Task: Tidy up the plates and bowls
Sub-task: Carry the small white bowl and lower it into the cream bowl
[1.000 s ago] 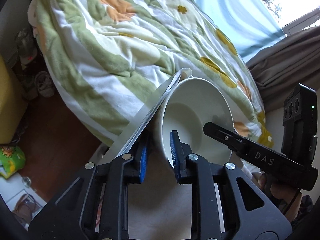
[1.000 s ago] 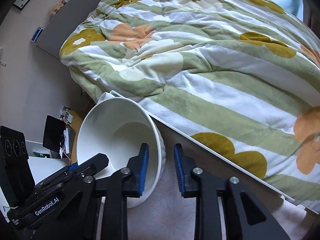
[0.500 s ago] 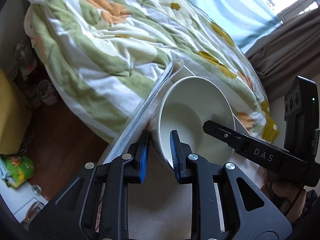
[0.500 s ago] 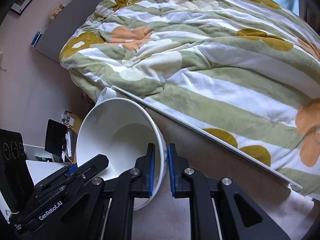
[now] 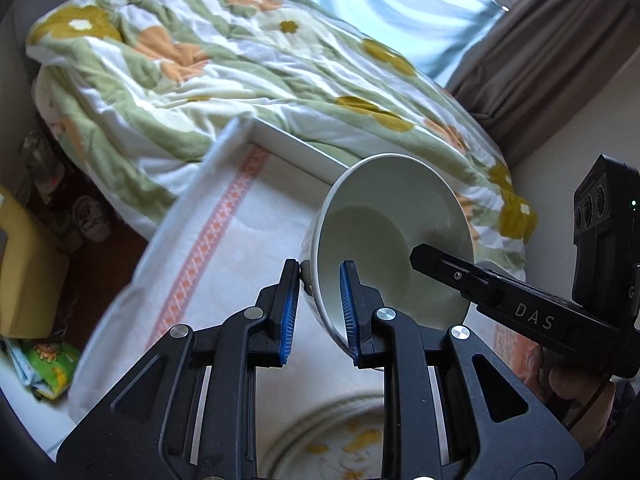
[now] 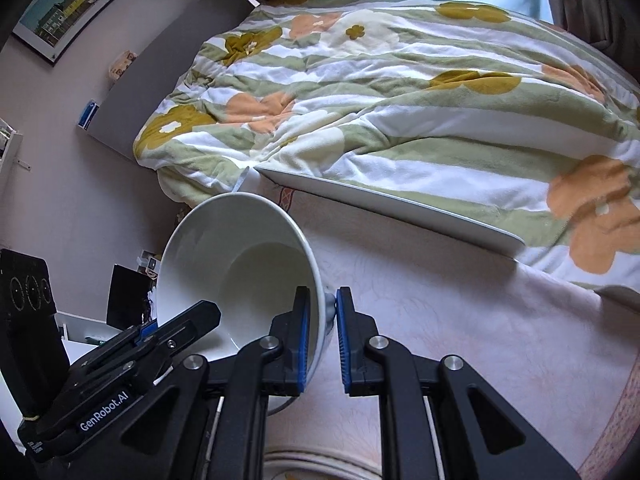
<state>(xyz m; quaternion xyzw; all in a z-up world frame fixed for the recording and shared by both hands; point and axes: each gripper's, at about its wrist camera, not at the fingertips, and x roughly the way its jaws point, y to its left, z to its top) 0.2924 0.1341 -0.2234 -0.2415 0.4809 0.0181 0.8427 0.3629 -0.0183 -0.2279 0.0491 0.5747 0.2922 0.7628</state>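
Now white bowl (image 5: 384, 236) rim between both tongs' closed pads.

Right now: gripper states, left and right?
Left gripper: closed on the rim of the white bowl.
Right gripper: closed on the opposite rim of the same bowl, which is tilted.

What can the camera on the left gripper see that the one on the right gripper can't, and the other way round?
Only the left wrist view shows the floor beside the bed, with a yellow box and a green packet, plus the brown curtain and the hand holding the other tool.

Only the right wrist view shows the framed picture on the wall and the grey headboard.

Both show the white bowl, clamped at opposite rim edges by the left gripper and the right gripper, over the cloth-covered table, with the flowered blanket behind and a patterned plate below.
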